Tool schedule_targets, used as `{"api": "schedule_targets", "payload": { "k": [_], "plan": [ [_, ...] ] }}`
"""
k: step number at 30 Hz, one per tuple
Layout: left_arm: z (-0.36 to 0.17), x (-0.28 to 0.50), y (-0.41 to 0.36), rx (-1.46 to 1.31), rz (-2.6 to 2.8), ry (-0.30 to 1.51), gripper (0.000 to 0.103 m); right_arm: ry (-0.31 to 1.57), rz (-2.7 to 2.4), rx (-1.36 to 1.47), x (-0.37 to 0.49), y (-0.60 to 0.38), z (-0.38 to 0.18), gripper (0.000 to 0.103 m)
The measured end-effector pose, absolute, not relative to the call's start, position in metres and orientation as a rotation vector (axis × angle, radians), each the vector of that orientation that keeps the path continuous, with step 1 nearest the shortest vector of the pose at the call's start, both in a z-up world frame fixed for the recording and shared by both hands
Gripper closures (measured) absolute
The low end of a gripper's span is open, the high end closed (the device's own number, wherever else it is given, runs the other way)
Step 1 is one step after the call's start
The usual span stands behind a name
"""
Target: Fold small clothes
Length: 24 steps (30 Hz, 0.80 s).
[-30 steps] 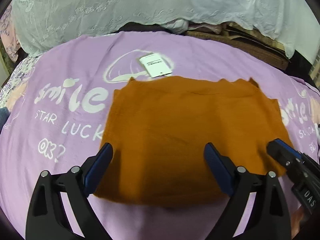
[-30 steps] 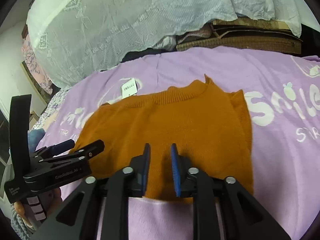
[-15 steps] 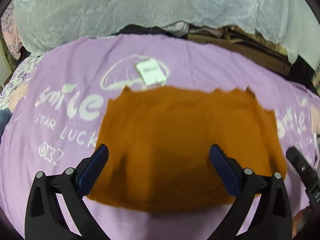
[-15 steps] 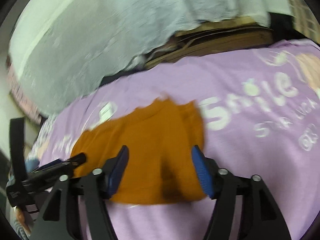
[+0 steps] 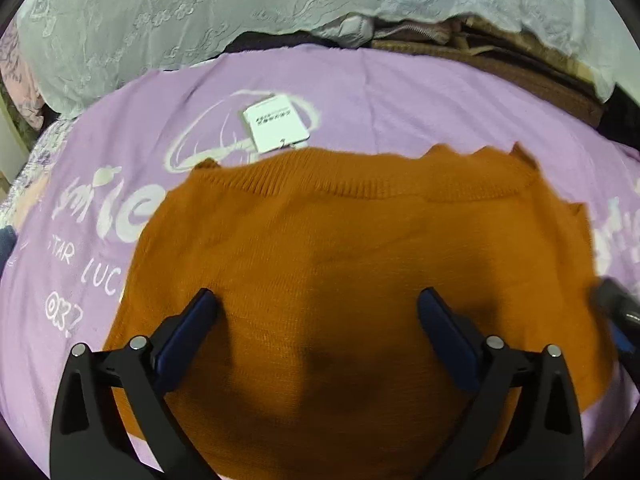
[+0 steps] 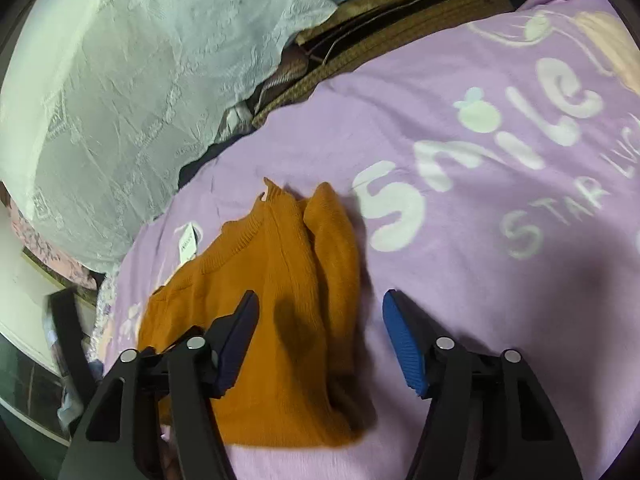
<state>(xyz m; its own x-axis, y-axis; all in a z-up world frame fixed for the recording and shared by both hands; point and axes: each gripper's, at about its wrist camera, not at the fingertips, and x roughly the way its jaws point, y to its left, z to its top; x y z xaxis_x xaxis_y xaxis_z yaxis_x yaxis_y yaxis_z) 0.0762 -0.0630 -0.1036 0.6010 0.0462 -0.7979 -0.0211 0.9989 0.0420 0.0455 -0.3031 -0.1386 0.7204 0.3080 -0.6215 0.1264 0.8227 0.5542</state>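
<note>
An orange knitted sweater [image 5: 344,264] lies flat and folded on the purple blanket [image 5: 380,104], its ribbed edge at the far side. My left gripper [image 5: 316,300] is open and empty, hovering over the sweater's near half. In the right wrist view the sweater [image 6: 276,292] lies left of centre. My right gripper [image 6: 320,304] is open and empty over the sweater's right edge, its left finger above the cloth and its right finger above the bare blanket [image 6: 500,220]. The right gripper's blurred tip shows at the right edge of the left wrist view.
A white paper tag [image 5: 276,122] lies on the blanket just beyond the sweater; it also shows in the right wrist view [image 6: 188,242]. A white lace cover [image 5: 240,12] and brown folded cloth [image 5: 520,68] lie along the far side.
My right gripper opened, letting go of the sweater's near edge, and swung to the right. My left gripper stayed open and moved forward over the sweater.
</note>
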Motion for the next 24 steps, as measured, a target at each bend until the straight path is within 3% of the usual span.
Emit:
{"api": "schedule_targets", "payload": {
  "k": [5, 10, 12, 13, 14, 16, 24],
  "plan": [
    [-0.070, 0.074, -0.038, -0.065, 0.053, 0.822, 0.007, 0.812, 0.109, 0.611, 0.075, -0.292, -0.141, 0.047],
    [-0.114, 0.101, -0.023, -0.079, 0.080, 0.971, 0.007, 0.795, 0.137, 0.586, 0.070, -0.292, -0.145, 0.048],
    [-0.118, 0.098, -0.035, -0.002, 0.096, 0.941, 0.008, 0.791, 0.135, 0.581, 0.069, -0.292, -0.145, 0.049],
    [-0.117, 0.096, -0.041, 0.032, 0.091, 0.924, 0.008, 0.790, 0.131, 0.576, 0.068, -0.291, -0.145, 0.056],
    [-0.118, 0.094, -0.047, 0.068, 0.095, 0.912, 0.008, 0.788, 0.136, 0.576, 0.067, -0.291, -0.144, 0.071],
    [-0.119, 0.090, -0.053, 0.104, 0.122, 0.894, 0.008, 0.760, 0.156, 0.589, 0.061, -0.290, -0.141, 0.083],
    [-0.083, 0.090, -0.067, 0.018, 0.022, 0.888, 0.010, 0.693, 0.177, 0.563, 0.049, -0.282, -0.118, 0.085]
  ]
}}
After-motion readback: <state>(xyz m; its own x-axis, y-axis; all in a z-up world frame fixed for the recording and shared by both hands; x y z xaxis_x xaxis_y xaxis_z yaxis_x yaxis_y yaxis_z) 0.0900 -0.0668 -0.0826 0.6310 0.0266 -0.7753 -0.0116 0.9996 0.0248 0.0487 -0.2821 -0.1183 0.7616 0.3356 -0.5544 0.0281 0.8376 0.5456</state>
